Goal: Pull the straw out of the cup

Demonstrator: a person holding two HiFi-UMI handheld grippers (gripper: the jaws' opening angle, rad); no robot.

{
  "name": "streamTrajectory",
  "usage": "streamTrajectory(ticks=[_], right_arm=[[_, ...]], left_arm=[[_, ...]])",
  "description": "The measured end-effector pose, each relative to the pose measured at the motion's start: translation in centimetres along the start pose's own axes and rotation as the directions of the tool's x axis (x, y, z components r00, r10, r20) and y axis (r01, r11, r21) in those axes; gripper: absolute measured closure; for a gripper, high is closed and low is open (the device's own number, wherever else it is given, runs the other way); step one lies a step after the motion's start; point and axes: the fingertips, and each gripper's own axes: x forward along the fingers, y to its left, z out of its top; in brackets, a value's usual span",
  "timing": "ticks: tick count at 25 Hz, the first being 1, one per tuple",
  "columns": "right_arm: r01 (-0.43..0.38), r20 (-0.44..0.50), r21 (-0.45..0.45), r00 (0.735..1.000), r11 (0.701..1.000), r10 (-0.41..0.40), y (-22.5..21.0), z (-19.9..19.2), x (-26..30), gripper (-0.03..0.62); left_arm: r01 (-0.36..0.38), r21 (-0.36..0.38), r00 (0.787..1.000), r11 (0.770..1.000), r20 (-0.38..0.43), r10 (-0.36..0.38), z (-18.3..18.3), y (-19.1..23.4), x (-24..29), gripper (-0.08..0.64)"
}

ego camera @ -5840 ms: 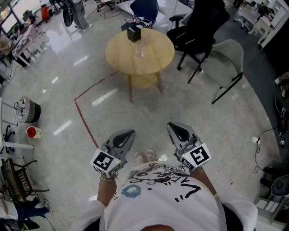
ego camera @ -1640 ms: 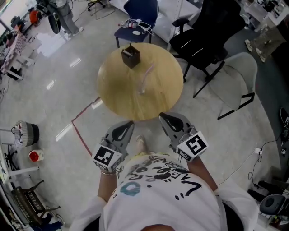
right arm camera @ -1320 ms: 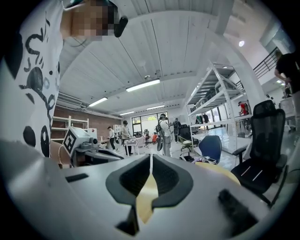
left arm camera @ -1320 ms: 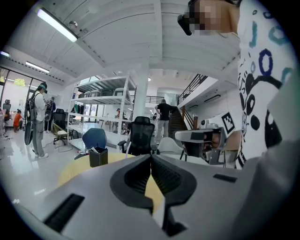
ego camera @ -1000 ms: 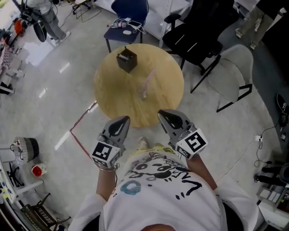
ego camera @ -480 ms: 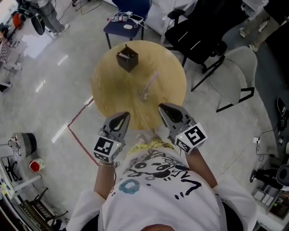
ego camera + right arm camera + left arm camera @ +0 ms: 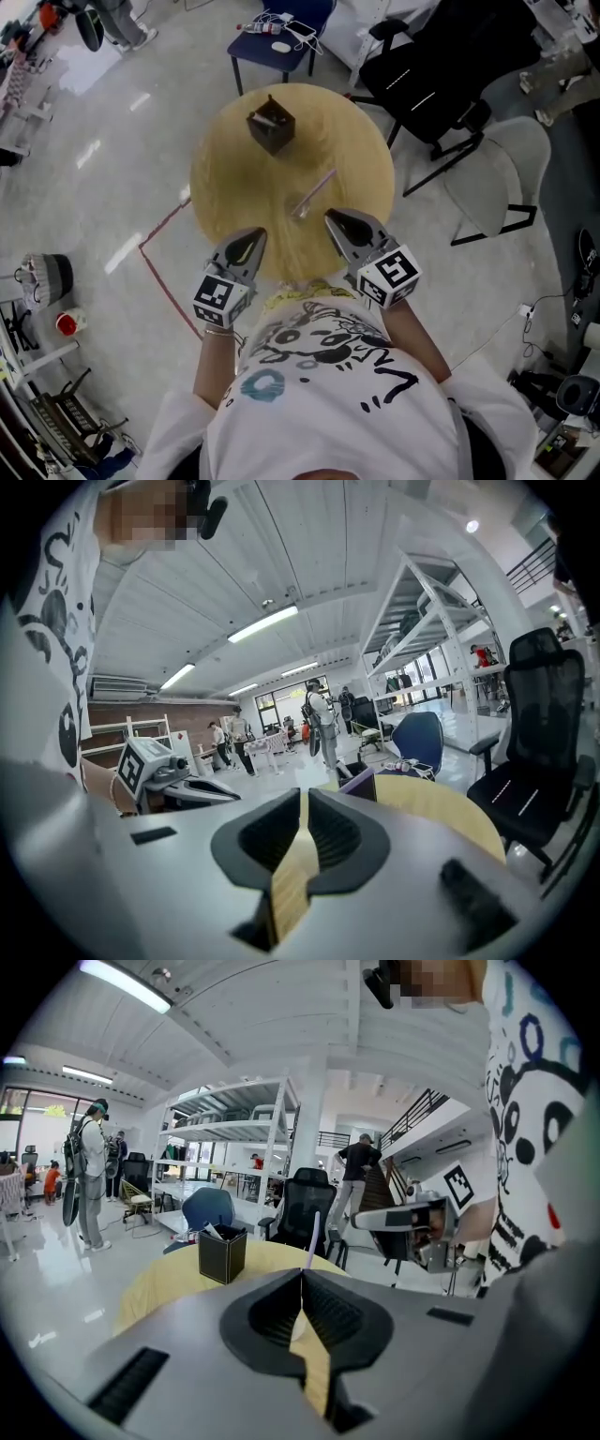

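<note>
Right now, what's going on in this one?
A person stands at the near edge of a round wooden table, with the left gripper and right gripper held out over its rim. Both grippers are shut and hold nothing. On the table, a clear cup holds a leaning pale purple straw, and a black box sits farther back. Neither gripper touches the cup or straw, so the pull has not begun.

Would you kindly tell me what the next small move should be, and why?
Probably open the right claw and ease it forward toward the straw: it is shut and empty at the table's near edge, short of the cup.
</note>
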Motion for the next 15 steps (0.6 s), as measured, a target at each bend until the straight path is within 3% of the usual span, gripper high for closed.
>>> streamTrajectory(ticks=[15], right_arm=[[-0.107, -0.086, 0.037, 0.990, 0.994, 0.110, -4.0, -2.2, 3.5, 0.561]], left_arm=[[-0.085, -0.073, 0.996, 0.994, -0.044, 0.082, -0.8, 2.5, 4.0, 0.543]])
